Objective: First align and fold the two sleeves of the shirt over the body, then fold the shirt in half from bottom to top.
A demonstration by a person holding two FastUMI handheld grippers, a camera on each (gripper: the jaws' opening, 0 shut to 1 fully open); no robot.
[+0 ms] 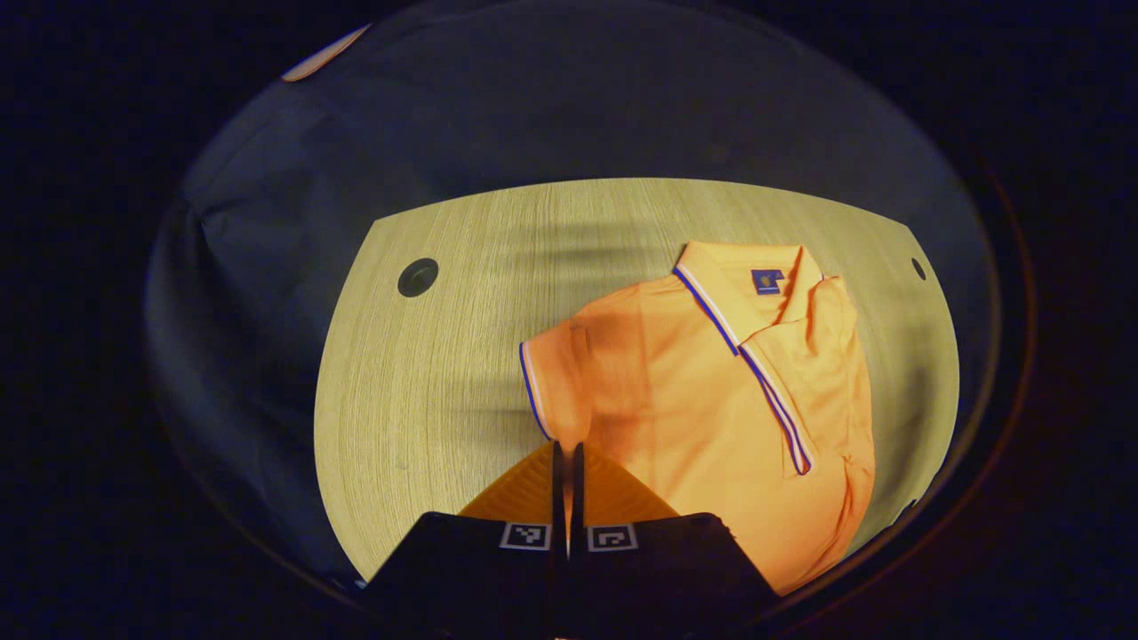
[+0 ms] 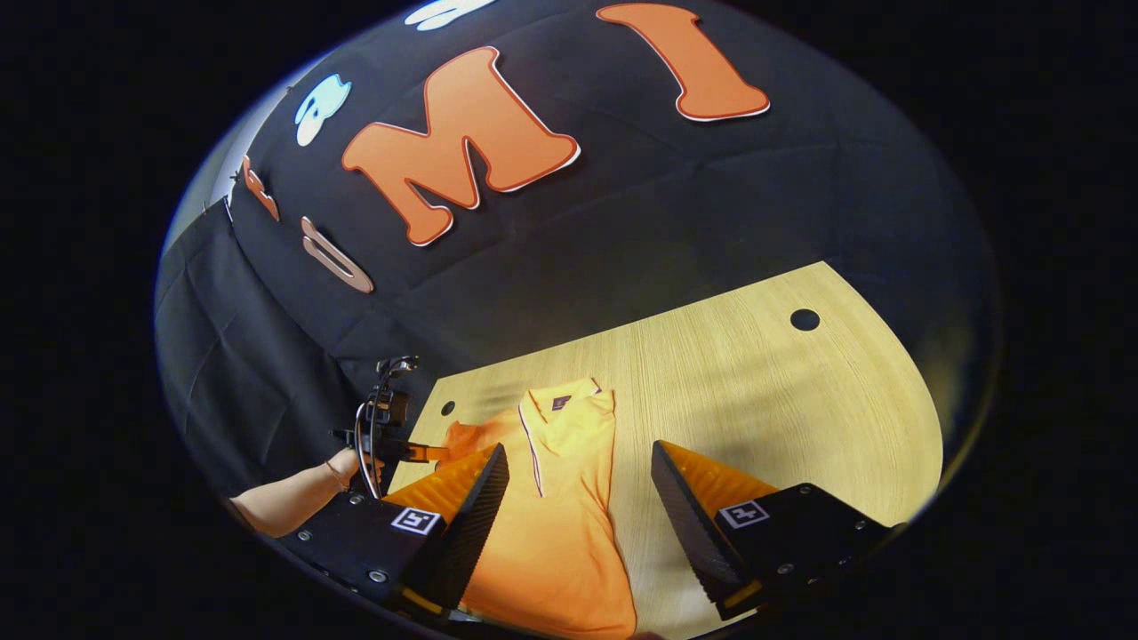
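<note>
In my left gripper view the left gripper [image 1: 566, 462] has its jaws pressed together at bottom centre, just below the cuff of the orange shirt [image 1: 711, 400]; whether cloth is pinched I cannot tell. The shirt lies right of centre on the wooden table [image 1: 427, 391]. In my right gripper view the right gripper [image 2: 578, 480] gapes wide above the shirt [image 2: 560, 516], touching nothing.

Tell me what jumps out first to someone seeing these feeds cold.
The orange polo shirt on the pale wooden table, one sleeve already folded over its body. In the left gripper view the left gripper is shut at the spread sleeve's hem; the right gripper hangs open above the shirt.
</note>
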